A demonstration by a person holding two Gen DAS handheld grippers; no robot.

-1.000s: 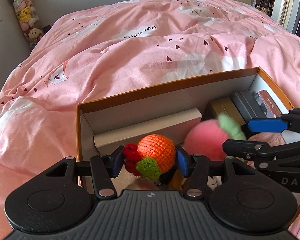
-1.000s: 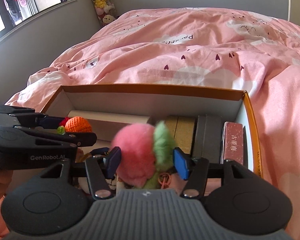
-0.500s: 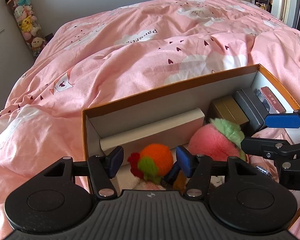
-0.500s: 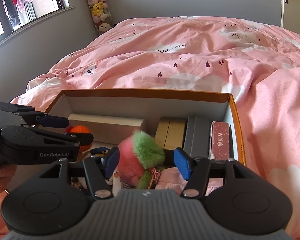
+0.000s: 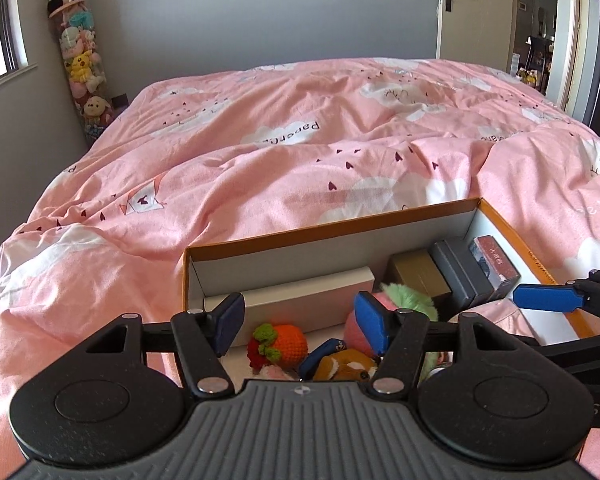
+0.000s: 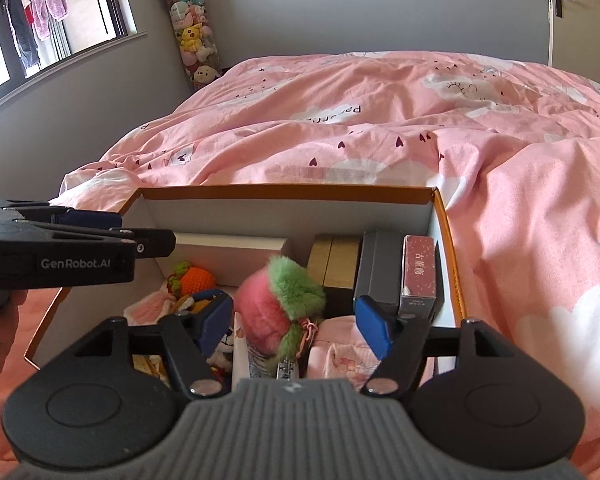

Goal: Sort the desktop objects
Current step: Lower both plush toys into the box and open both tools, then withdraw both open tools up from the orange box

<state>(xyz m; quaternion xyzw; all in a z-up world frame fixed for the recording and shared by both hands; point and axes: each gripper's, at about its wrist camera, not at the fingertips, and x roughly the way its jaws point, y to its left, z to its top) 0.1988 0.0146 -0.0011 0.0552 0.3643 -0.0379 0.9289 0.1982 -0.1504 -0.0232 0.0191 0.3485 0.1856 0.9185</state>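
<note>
Both grippers, left (image 5: 299, 323) and right (image 6: 295, 323), were held empty above the box (image 6: 284, 193); the right's jaws were seen opening wider.

A pink duvet (image 5: 260, 168) patterned with white clouds and small dark hearts is covering the bed. The box (image 6: 284, 191) is showing an orange rim and white inner walls. Inside, an orange crocheted fruit (image 5: 290, 340) with green leaves is lying near a pink plush peach (image 6: 266, 312) topped with green fluff. Both tools' pads (image 5: 370, 322) are showing blue.
</note>
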